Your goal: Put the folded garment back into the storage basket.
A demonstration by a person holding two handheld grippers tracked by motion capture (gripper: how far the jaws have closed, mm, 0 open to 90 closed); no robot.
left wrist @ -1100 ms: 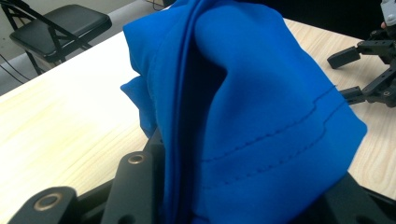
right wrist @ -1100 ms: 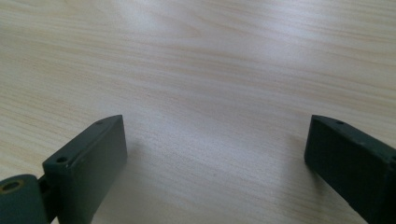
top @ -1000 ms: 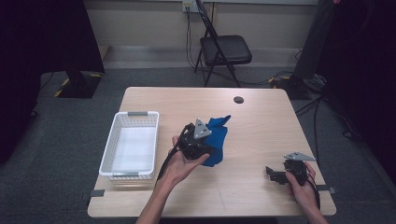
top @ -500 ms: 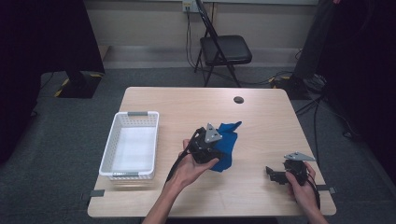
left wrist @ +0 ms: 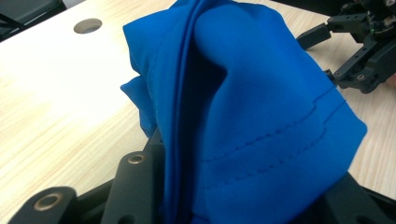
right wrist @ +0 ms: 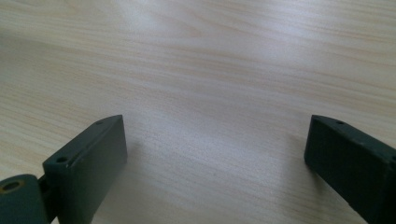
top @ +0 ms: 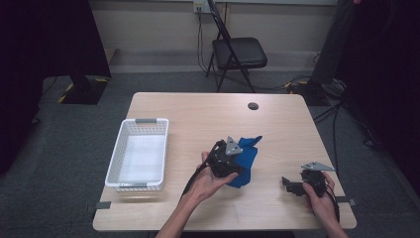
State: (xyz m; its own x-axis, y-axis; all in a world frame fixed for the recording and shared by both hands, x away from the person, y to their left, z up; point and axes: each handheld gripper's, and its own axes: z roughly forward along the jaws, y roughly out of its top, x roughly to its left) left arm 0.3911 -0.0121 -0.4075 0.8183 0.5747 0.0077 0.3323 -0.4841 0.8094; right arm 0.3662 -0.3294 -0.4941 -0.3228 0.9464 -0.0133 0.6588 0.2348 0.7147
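A blue cloth (top: 247,157) lies bunched at the middle of the wooden table (top: 198,114). My left gripper (top: 236,167) is shut on it, held in the person's left hand. In the left gripper view the folded cloth (left wrist: 252,102) fills the space between the black jaws and hides their tips. My right gripper (top: 288,184) rests near the table's front right corner, pointing left. It stands open (right wrist: 217,154) over bare wood with nothing between its fingers. The left gripper view also shows that right gripper (left wrist: 364,46) beyond the cloth.
A white plastic basket (top: 117,158) stands empty on the table's left side. A small dark round disc (top: 253,105) sits near the far edge. A black folding chair (top: 238,52) stands on the floor behind the table.
My left gripper has carried the blue cloth to the right and a little lower, away from the basket. The right gripper has stayed where it was.
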